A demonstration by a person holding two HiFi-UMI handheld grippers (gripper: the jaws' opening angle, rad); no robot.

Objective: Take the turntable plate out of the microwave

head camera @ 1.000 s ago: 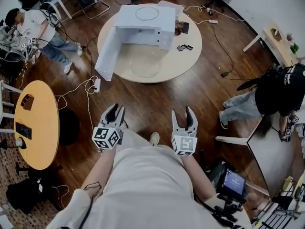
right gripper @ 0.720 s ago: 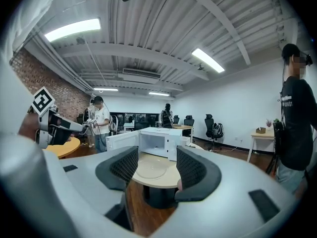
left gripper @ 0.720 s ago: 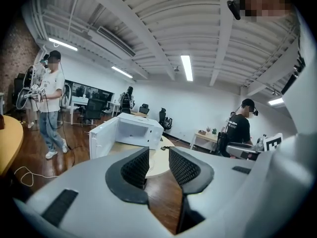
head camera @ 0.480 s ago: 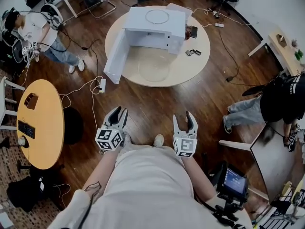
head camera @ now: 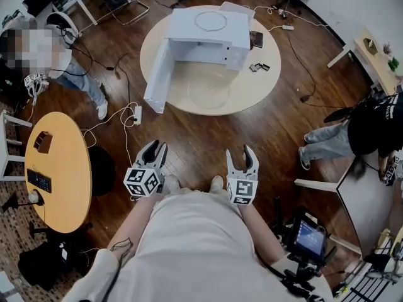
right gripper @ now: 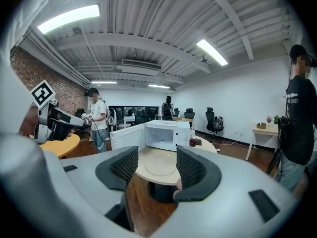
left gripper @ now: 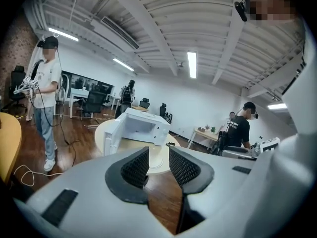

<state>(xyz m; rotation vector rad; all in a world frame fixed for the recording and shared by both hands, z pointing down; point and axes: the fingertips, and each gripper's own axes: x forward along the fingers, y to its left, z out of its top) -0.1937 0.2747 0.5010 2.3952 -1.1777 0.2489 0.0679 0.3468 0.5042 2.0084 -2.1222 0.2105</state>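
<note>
The white microwave (head camera: 208, 30) stands on a round beige table (head camera: 264, 87), its door (head camera: 157, 74) swung open to the left. The clear glass turntable plate (head camera: 209, 92) lies flat on the table in front of the microwave's mouth. Both grippers hang over the wooden floor, well short of the table. My left gripper (head camera: 155, 151) is open and empty. So is my right gripper (head camera: 241, 156). In the right gripper view the plate (right gripper: 158, 171) and the microwave (right gripper: 161, 135) show far off between the open jaws (right gripper: 157, 155). The left gripper view shows the microwave (left gripper: 141, 128) beyond the open jaws (left gripper: 158, 155).
An orange oval table (head camera: 53, 168) stands at my left. A power strip (head camera: 136, 114) and cables lie on the floor near the round table. Small dark items (head camera: 259, 67) lie beside the microwave. A person (head camera: 38, 49) stands far left, another (head camera: 371, 124) at the right. A screen rig (head camera: 306, 241) is at lower right.
I have stepped a little toward the round table, carrying both grippers along, still open and empty. The person at far left has shifted. The plate and microwave have not moved.
</note>
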